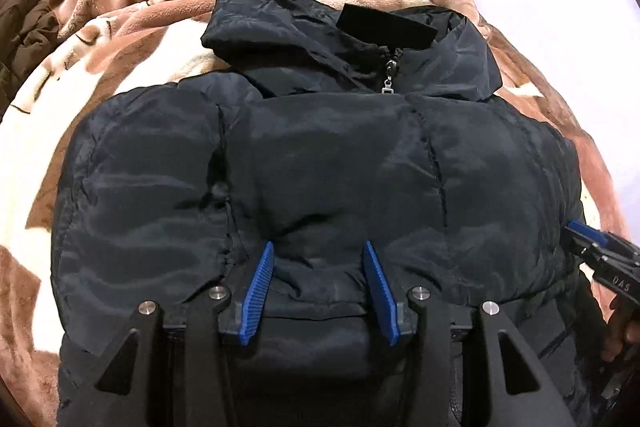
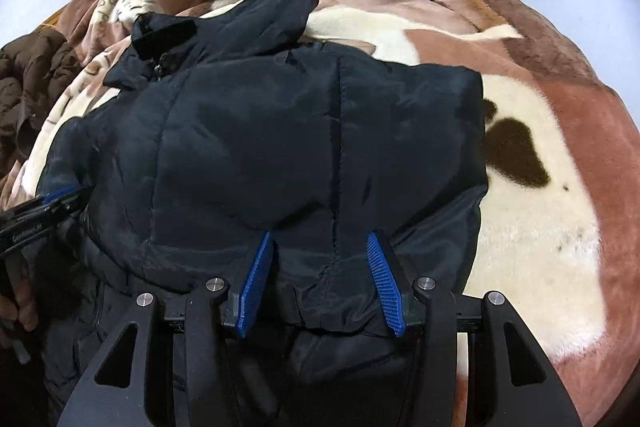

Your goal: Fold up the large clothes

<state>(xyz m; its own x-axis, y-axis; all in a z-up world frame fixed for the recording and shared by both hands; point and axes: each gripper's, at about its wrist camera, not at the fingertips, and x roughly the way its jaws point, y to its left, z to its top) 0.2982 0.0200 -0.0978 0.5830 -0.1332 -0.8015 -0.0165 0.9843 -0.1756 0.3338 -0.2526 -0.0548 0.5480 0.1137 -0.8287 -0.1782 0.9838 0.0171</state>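
Jaws of both the left gripper (image 1: pixel 318 267) and right gripper (image 2: pixel 320 259) stand half-open, pinching thick folds of the puffy black jacket (image 1: pixel 320 155) on the bed (image 2: pixel 540 227); soft, slippery, bulky, best gripped at its hem.

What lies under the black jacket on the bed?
The black jacket rests on a brown and cream blanket, which shows all around it. Whatever lies directly beneath the jacket is covered and cannot be seen.
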